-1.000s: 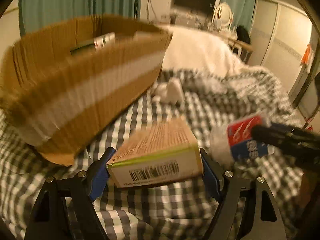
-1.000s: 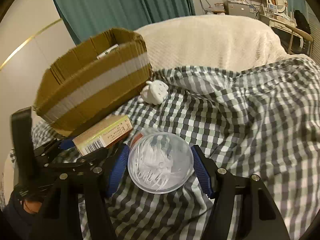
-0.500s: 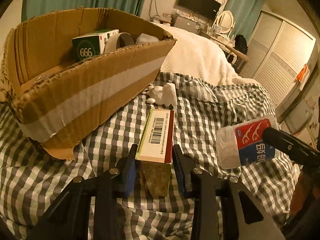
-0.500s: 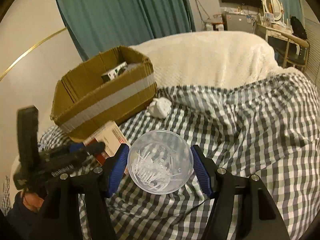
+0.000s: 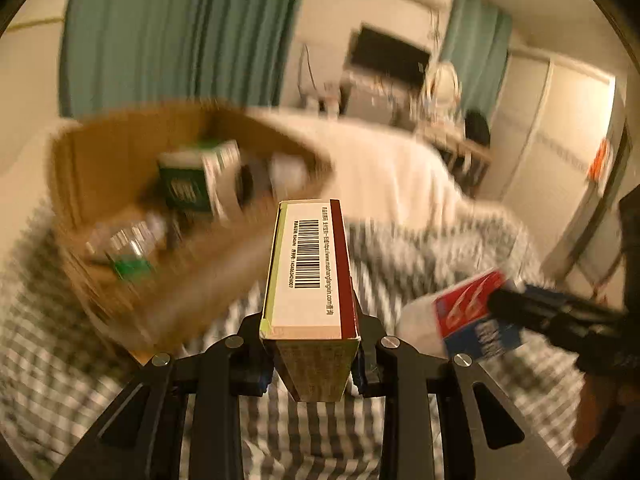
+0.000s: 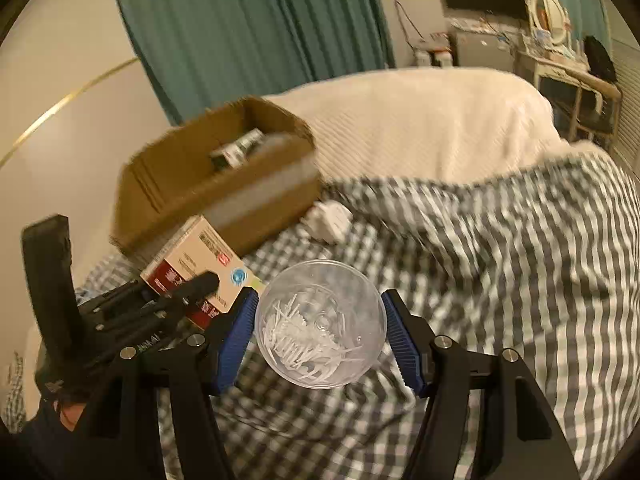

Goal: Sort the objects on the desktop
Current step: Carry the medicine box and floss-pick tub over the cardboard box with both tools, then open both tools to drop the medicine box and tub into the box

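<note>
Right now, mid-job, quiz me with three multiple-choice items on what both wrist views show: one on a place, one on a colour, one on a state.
1. Where does the small white figure lie?
A. Inside the cardboard box
B. On the checked blanket, just by the box's right corner
C. Between the right fingers

2. What colour are the curtains?
A. Teal green
B. Red
C. White

3. What sits between the left gripper fingers?
A. Nothing
B. The clear round tub
C. The barcoded carton, narrow side up

Answers:
1 B: it rests on the checked blanket beside the cardboard box.
2 A: teal green folds hang behind the box.
3 C: the carton stands clamped in the closing left fingers, while the clear round tub is in the right gripper.
</note>
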`<state>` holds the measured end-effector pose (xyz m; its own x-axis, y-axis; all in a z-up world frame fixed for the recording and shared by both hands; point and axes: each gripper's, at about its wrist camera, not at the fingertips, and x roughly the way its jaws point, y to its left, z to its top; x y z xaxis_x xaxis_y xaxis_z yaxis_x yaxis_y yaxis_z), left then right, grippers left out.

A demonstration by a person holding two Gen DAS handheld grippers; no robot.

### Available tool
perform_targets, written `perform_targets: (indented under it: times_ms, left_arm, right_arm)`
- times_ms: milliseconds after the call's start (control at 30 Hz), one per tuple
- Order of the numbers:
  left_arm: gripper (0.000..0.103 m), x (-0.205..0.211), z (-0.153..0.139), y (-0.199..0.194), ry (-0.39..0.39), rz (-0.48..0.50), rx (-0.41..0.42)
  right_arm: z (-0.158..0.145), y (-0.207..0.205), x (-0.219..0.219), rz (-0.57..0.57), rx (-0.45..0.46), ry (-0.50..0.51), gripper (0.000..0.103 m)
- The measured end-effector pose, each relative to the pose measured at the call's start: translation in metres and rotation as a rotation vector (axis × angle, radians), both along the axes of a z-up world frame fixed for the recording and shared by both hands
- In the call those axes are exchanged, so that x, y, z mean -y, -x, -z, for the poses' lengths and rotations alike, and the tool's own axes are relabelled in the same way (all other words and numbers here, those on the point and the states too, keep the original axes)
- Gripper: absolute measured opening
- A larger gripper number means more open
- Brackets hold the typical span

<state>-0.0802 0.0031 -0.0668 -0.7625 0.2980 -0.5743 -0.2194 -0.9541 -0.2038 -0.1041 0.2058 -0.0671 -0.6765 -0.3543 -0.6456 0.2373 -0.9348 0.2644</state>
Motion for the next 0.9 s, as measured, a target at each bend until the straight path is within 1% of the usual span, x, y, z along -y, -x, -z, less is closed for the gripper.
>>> perform_targets:
  times_ms: [33, 100, 133, 167, 233, 300, 400, 467, 567, 600, 633, 667, 700, 733, 800, 900]
  left_arm:
    - [0.03, 0.007, -0.016, -0.002, -0.008, -0.02, -0.043]
    - [0.03, 0.019, -0.043, 0.0, 0.002, -0.07, -0.112]
    - [0.03, 0.028, -0.057, 0.006, 0.016, -0.098, -0.127]
    - [0.03, 0.034, -0.063, 0.012, 0.027, -0.12, -0.131]
    - [0.03, 0.047, -0.07, 0.028, 0.065, -0.184, -0.137]
    - [0.03, 0.059, -0.068, 0.047, 0.083, -0.222, -0.118]
    - [0.03, 0.073, -0.057, 0.069, 0.07, -0.263, -0.091]
    - [0.03, 0.074, -0.046, 0.081, 0.077, -0.272, -0.081]
    - [0.032, 0.077, -0.034, 0.083, 0.106, -0.257, -0.076]
    - [0.037, 0.075, -0.031, 0.083, 0.123, -0.253, -0.074]
    - [0.056, 0.074, -0.028, 0.083, 0.145, -0.248, -0.08]
    - [0.067, 0.073, -0.027, 0.081, 0.168, -0.251, -0.09]
    - [0.086, 0.072, -0.027, 0.078, 0.189, -0.264, -0.105]
    - [0.093, 0.07, -0.03, 0.072, 0.212, -0.283, -0.14]
    - [0.094, 0.064, -0.034, 0.06, 0.231, -0.28, -0.177]
    - [0.097, 0.047, -0.04, 0.042, 0.248, -0.238, -0.19]
  right_arm:
    - [-0.008, 0.002, 0.003, -0.013, -0.016, 0.008, 0.063]
    - [-0.035, 0.011, 0.017, -0.051, -0.071, 0.021, 0.062]
    - [-0.046, 0.017, 0.025, -0.069, -0.092, 0.025, 0.062]
    - [-0.06, 0.028, 0.038, -0.096, -0.116, 0.028, 0.062]
    - [-0.074, 0.046, 0.057, -0.119, -0.147, 0.019, 0.062]
    - [-0.083, 0.071, 0.081, -0.132, -0.164, 0.007, 0.062]
    - [-0.087, 0.104, 0.11, -0.15, -0.164, 0.025, 0.062]
    - [-0.081, 0.122, 0.126, -0.161, -0.137, 0.03, 0.062]
    - [-0.067, 0.138, 0.143, -0.151, -0.121, 0.013, 0.062]
    - [-0.062, 0.141, 0.145, -0.142, -0.12, 0.007, 0.065]
    - [-0.06, 0.142, 0.142, -0.132, -0.12, 0.004, 0.067]
    - [-0.059, 0.142, 0.137, -0.114, -0.127, 0.007, 0.072]
    - [-0.059, 0.141, 0.131, -0.099, -0.133, 0.017, 0.076]
    - [-0.06, 0.137, 0.121, -0.08, -0.139, 0.027, 0.076]
    - [-0.063, 0.129, 0.101, -0.053, -0.15, 0.043, 0.076]
    - [-0.066, 0.105, 0.066, -0.014, -0.144, 0.052, 0.076]
